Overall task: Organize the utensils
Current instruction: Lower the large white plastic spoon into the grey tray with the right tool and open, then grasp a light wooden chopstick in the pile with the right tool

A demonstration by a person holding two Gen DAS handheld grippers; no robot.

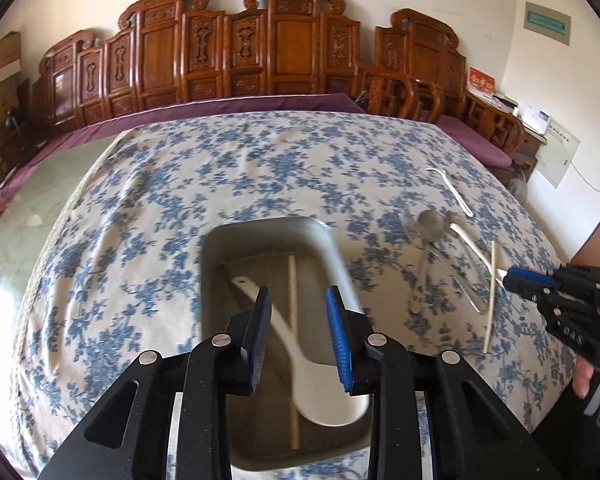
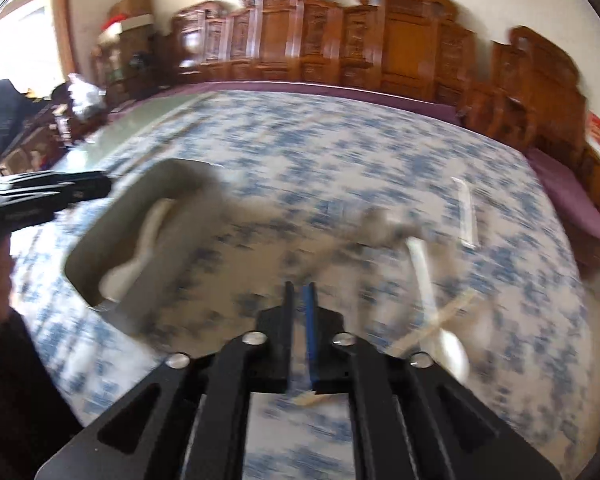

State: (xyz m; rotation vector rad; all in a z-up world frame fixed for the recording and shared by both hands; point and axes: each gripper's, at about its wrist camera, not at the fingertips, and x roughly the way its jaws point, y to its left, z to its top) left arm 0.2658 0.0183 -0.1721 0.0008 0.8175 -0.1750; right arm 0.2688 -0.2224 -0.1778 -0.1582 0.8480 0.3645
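Utensils (image 1: 452, 248) are lying heaped right of the tray (image 1: 220, 248), which is holding a spoon (image 1: 300, 352) and chopstick (image 1: 293, 320). Left gripper (image 1: 298, 300) is hanging wide open, empty, over it. Right gripper (image 2: 300, 292), nearly closed and seemingly empty, is risking scattering the tangle.

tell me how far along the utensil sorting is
Done: a white plastic spoon and a pale wooden chopstick lie in the grey rectangular tray. In hand: the left gripper is open above it; the right gripper looks nearly shut, contents blurred. Left: a metal spoon and another chopstick on the floral cloth.
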